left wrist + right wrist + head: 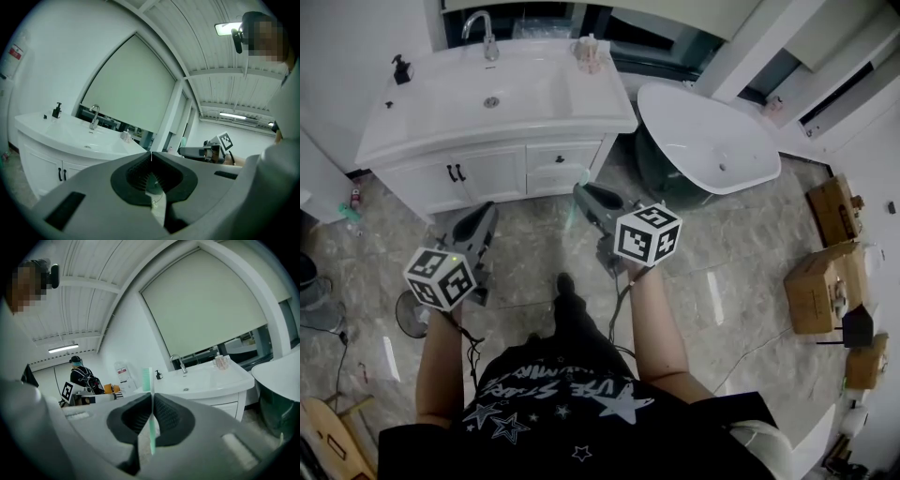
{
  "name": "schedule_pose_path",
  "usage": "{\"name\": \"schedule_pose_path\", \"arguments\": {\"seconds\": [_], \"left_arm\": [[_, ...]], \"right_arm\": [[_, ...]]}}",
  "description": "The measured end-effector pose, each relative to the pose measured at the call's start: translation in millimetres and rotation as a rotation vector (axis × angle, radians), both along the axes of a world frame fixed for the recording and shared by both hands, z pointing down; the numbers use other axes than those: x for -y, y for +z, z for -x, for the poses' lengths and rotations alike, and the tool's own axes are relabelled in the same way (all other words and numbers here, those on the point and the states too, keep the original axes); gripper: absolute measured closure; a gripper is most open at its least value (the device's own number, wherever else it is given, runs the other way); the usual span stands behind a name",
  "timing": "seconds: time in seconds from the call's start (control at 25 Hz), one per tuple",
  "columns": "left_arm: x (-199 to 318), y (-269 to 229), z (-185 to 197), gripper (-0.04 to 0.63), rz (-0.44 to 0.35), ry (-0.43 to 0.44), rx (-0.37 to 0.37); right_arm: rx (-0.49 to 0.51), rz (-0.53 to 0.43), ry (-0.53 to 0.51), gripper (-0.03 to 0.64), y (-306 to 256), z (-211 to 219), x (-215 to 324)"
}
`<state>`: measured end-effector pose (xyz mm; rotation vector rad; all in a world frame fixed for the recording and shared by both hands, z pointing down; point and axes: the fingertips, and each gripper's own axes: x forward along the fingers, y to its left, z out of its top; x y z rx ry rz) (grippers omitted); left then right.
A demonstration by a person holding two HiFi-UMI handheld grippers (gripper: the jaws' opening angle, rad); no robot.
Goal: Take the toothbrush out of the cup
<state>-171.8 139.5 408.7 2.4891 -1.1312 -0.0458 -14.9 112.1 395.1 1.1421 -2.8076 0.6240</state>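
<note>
My right gripper (152,395) is shut on a thin green toothbrush (148,378). Its bristle head sticks up past the jaw tips and its handle runs down between the pads. In the head view the right gripper (584,194) hangs in front of the vanity's right corner, well short of the counter. The pinkish cup (589,52) stands at the back right of the counter, and the right gripper view shows this cup (220,362) far beyond the jaws. My left gripper (151,153) is shut with nothing between its jaws. In the head view the left gripper (486,214) is held low before the cabinet doors.
A white vanity (581,120) carries a basin, a tap (481,28) and a dark soap bottle (400,67). A white bathtub (712,141) sits to the right, with cardboard boxes (820,281) beyond it. A small fan (411,317) stands on the marble floor at left. Another person (83,376) stands far off.
</note>
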Motion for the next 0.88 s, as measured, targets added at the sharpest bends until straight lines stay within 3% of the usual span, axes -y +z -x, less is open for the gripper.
{"name": "schedule_pose_path", "arguments": {"seconds": [0.48,0.88], "left_arm": [[-77.0,10.7,12.0,0.586,0.017,0.064,-0.011],[-108.1,13.8,14.9,0.586,0.016,0.084,-0.015]], "right_arm": [[-0.022,0.025,0.056,0.604,15.7,11.6,-92.7],[-0.037,0.028,0.089,0.604,17.7,10.5,-131.5]]}}
